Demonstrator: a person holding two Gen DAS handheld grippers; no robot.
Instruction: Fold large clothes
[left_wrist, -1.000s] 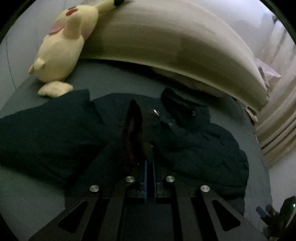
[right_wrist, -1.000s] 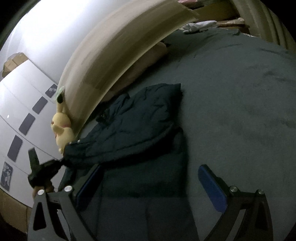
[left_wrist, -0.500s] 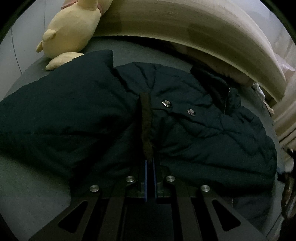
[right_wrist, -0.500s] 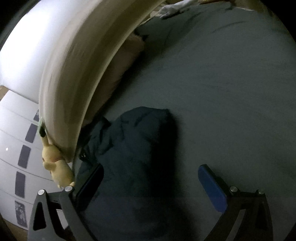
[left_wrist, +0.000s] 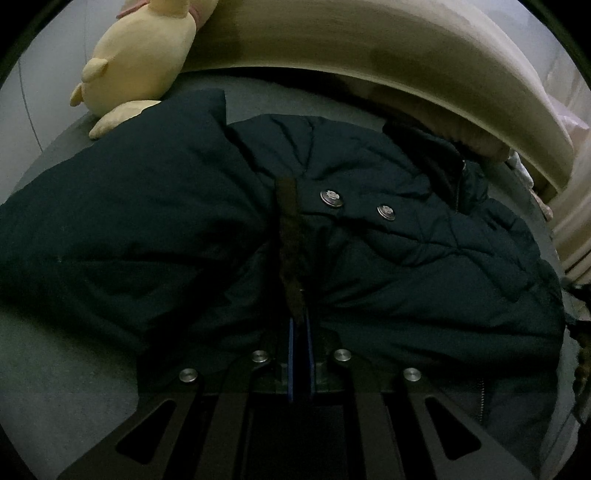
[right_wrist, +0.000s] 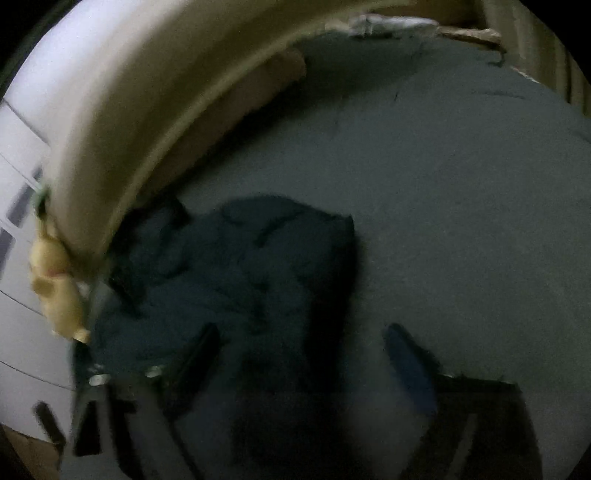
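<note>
At the bottom of its view the left gripper (left_wrist: 300, 325) pinches a fold of the one dark jacket (left_wrist: 388, 258), which fills mid-frame on the bed (left_wrist: 48, 369). Two snaps (left_wrist: 331, 197) show; one plush toy (left_wrist: 144, 55) is cut off upper left. In the blurred right view the right gripper (right_wrist: 299, 354) is closing, still wide, over the jacket's edge.
</note>
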